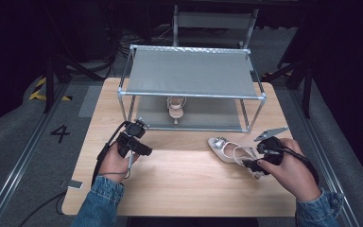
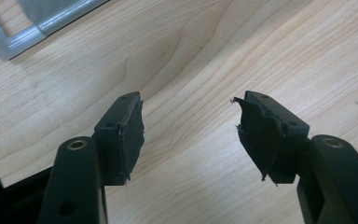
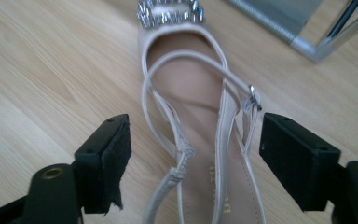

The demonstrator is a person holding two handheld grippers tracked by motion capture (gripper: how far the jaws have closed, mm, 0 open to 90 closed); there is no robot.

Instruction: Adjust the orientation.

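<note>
Wooden table (image 1: 184, 184) bearing a two-tier metal shoe rack (image 1: 191, 75), with one pale heeled sandal (image 1: 175, 108) on the lower shelf. A second sandal (image 1: 229, 150) lies on the table beside the right gripper (image 1: 254, 166). Left gripper (image 1: 139, 147) hovers near the rack's front corner.

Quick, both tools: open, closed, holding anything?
Left tool: open, empty, over bare table.
Right tool: open, straddling the shoe, not gripping it.

The beige slingback shoe (image 1: 229, 151) lay flat (straps loose) on the table, just before the rack (image 1: 191, 96). Its jewelled toe pointed toward that rack.
</note>
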